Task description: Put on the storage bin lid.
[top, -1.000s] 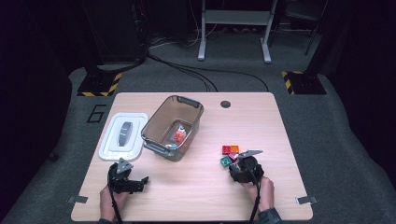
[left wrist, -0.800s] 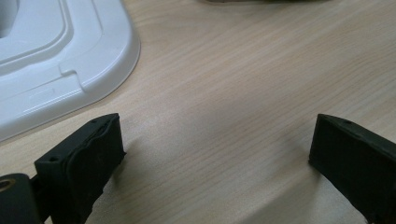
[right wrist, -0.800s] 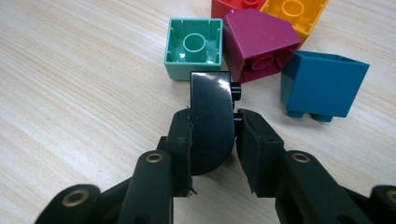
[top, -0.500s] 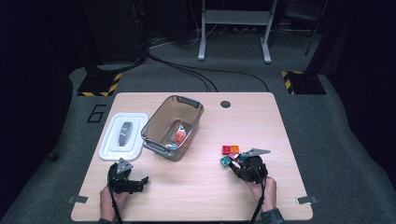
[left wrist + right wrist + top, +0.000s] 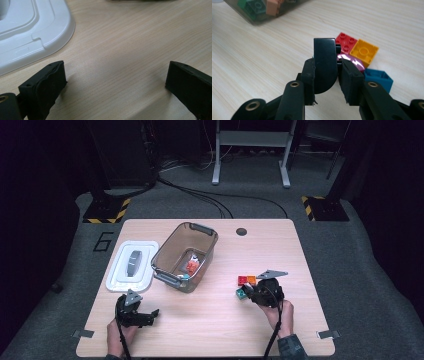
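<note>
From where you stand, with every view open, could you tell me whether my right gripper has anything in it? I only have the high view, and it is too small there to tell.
Observer: Yes. The right gripper is shut on a black block with one rounded corner.
Operator: Thank you. Is anything lying just behind that block?
Observer: A shiny pink piece lies on the table right behind it, beside the red brick, the orange brick and the teal brick.
Operator: And how do the left gripper's jaws stand, please?
Observer: The left gripper is wide open over bare table, with the white lid close to one jaw.
</note>
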The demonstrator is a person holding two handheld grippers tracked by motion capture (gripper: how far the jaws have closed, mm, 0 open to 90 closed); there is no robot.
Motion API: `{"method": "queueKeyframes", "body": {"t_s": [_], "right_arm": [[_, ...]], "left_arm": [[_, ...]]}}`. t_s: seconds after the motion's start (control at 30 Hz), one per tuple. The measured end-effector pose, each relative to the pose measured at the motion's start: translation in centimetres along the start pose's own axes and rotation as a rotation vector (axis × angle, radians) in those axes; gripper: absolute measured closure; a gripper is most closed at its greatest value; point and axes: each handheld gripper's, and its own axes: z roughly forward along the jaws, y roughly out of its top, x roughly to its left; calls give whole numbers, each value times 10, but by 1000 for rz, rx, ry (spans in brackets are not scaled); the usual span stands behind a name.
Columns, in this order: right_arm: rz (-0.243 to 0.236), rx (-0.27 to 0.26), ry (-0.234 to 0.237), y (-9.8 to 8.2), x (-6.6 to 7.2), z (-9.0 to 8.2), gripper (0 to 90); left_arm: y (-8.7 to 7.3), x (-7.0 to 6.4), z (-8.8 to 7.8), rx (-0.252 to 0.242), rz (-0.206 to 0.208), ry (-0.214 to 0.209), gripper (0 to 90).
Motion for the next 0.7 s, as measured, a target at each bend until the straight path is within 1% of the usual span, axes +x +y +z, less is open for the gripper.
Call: {"method": "queueKeyframes", "body": {"t_s": [0.03, 0.1, 0.23, 0.27, 0.5, 0.53, 0.57, 0.6, 0.67, 0.7], "right_arm": [[11, -1, 6, 3, 2, 0, 671], [-2, -11, 12, 10, 5, 2, 670], [-16, -23, 19, 17, 6, 4, 670], [-10, -21, 22, 20, 7, 5, 671], [-54, -24, 23, 38, 13, 8, 671], [-56, -21, 22, 40, 14, 9, 671], [-48, -17, 21, 42, 16, 9, 671], [-68, -15, 20, 44, 15, 9, 671], [-85, -16, 22, 49, 16, 11, 671], [-73, -19, 20, 51, 17, 11, 671]], "left_arm": [[0, 0, 0, -1, -1, 0, 27], [0, 0, 0, -1, 1, 1, 27], [0, 0, 0, -2, -3, -1, 27], [0, 0, 0, -3, -2, 2, 27], [0, 0, 0, -5, -5, 1, 27], [0, 0, 0, -3, -2, 1, 27], [0, 0, 0, -6, -6, 1, 27], [0, 0, 0, -4, -2, 1, 27], [0, 0, 0, -3, -1, 1, 27], [0, 0, 0, -2, -1, 1, 27]]}}
